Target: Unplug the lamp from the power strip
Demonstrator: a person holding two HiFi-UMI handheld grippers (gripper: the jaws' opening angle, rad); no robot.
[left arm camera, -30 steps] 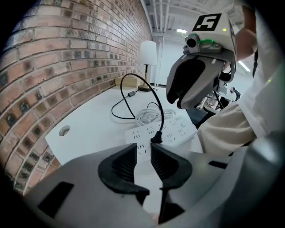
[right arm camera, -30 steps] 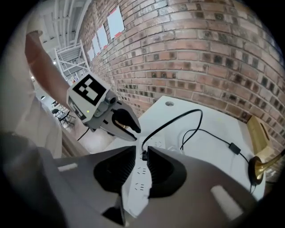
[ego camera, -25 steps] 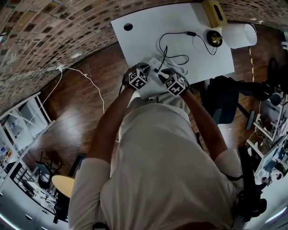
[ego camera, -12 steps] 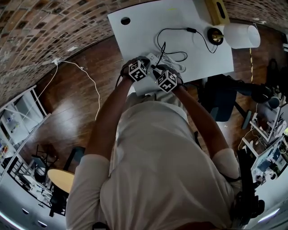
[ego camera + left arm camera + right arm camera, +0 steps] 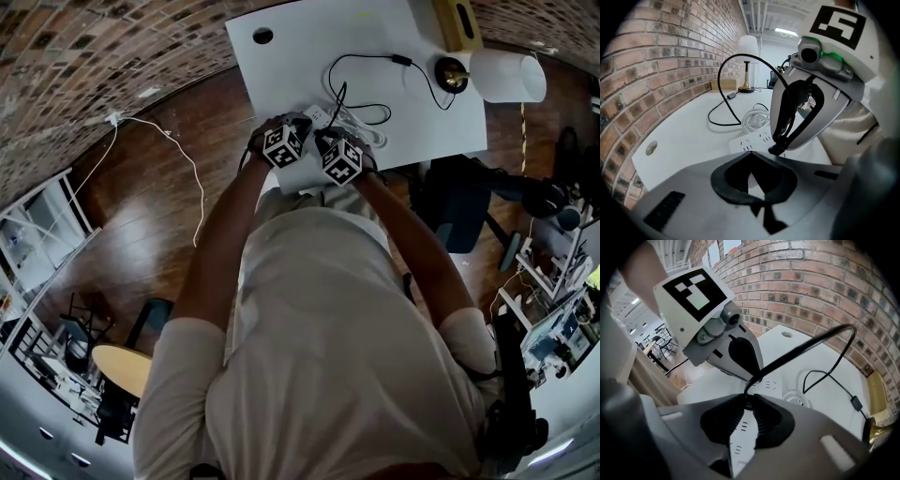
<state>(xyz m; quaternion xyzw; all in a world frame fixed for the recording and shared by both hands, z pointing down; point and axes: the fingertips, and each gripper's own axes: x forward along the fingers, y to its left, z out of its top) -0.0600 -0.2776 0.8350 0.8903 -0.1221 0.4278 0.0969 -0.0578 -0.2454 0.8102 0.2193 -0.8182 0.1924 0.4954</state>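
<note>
Two grippers crowd the near edge of the smooth white table [image 5: 281, 66], both over the strip [image 5: 751, 140], a flat white plastic bar with slotted sockets. Right gripper [image 5: 747, 402]: ribbed black pads are clamped on the black plug [image 5: 748, 394] seated in the strip, and its glossy cable [image 5: 806, 348] arches up and away. Left gripper [image 5: 751, 156]: jaws have just been closing and stand together, nothing between them, tips at the strip's near end. Far right stands the lamp [image 5: 451, 77], with a brass base and white drum shade. Rough brick wall [image 5: 112, 47] lies beyond. Cubes [image 5: 282, 146] carry black-and-white square markers.
</note>
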